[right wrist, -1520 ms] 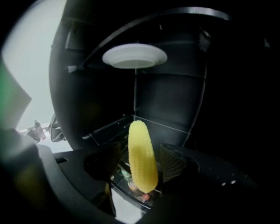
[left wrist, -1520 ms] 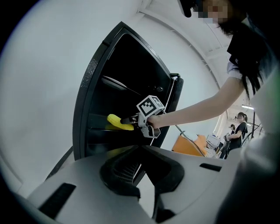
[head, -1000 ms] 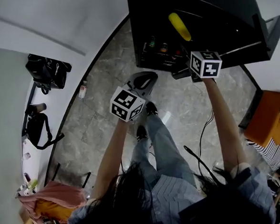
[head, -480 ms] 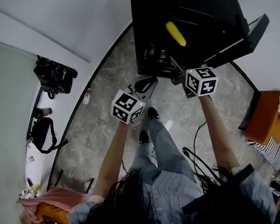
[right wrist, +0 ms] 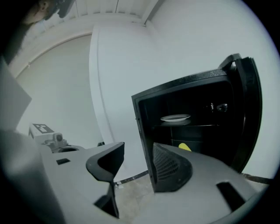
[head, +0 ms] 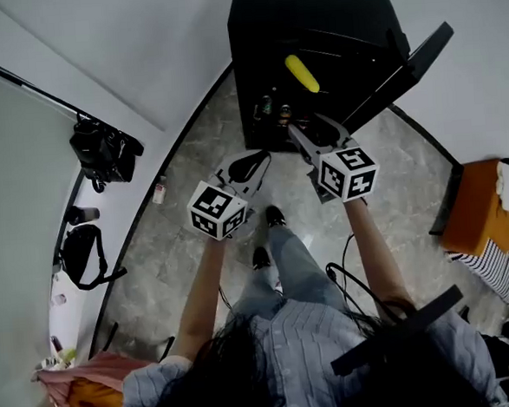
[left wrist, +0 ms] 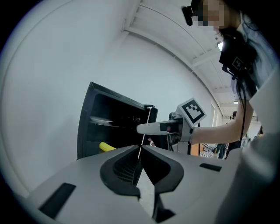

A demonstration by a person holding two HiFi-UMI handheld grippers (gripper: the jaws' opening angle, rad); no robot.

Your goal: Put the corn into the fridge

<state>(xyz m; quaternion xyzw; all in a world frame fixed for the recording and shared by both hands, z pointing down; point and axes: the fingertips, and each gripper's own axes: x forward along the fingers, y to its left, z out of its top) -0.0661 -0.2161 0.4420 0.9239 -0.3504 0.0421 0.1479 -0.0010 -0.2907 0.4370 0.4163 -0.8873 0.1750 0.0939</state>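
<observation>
- Compared with a second earlier, both tongs had backed away from the fridge (head: 311, 16). The right gripper (head: 312, 135) had been up near the shelf, and now it was out in front of the opening.
- The corn (head: 302, 73) hadn't budged. It lay on the fridge shelf with nothing touching it, so I'd call the drop-off itself done.
- The right gripper's jaws stood apart and were closing, with nothing between them.
- The left gripper (head: 263, 160) had its jaws pressed together and was empty.
- The door (head: 418, 52) was still wide open. Shutting it looked like the only thing left, if that even counts.
</observation>
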